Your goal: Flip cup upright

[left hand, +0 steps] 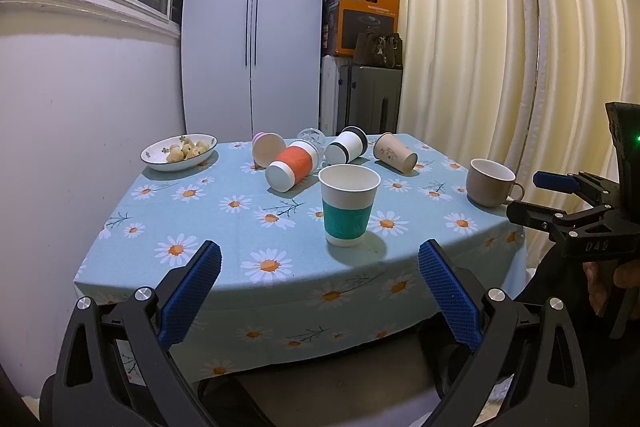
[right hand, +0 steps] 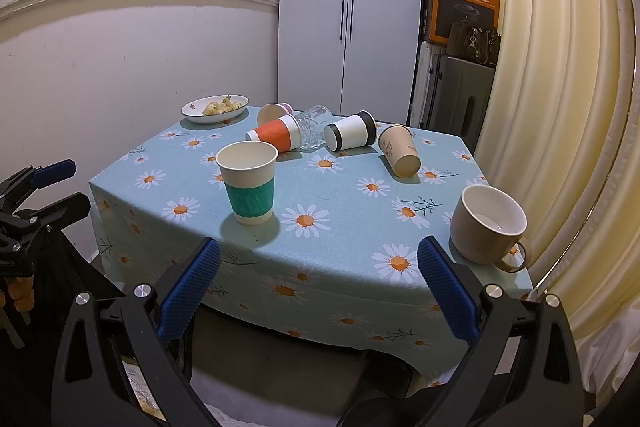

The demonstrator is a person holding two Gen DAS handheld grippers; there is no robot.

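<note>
A teal-banded paper cup [left hand: 347, 205] [right hand: 249, 182] stands upright near the table's front. A beige mug [left hand: 489, 182] [right hand: 489, 225] stands upright at the right. Lying on their sides behind are an orange-banded cup [left hand: 291, 165] [right hand: 276, 133], a black-banded white cup [left hand: 346, 145] [right hand: 351, 131], a brown paper cup [left hand: 394, 152] [right hand: 399, 151], a pink cup [left hand: 266, 148] [right hand: 273, 113] and a clear glass [left hand: 312, 137] [right hand: 314, 121]. My left gripper [left hand: 319, 267] is open and empty, short of the table edge. My right gripper [right hand: 318, 265] is open and empty, at the front edge left of the mug.
A white dish of snacks [left hand: 179, 151] [right hand: 215, 108] sits at the table's back left. The round table has a blue daisy cloth [left hand: 224, 227] [right hand: 344, 195]. A wall is at the left, curtains at the right, a wardrobe, suitcase and boxes behind.
</note>
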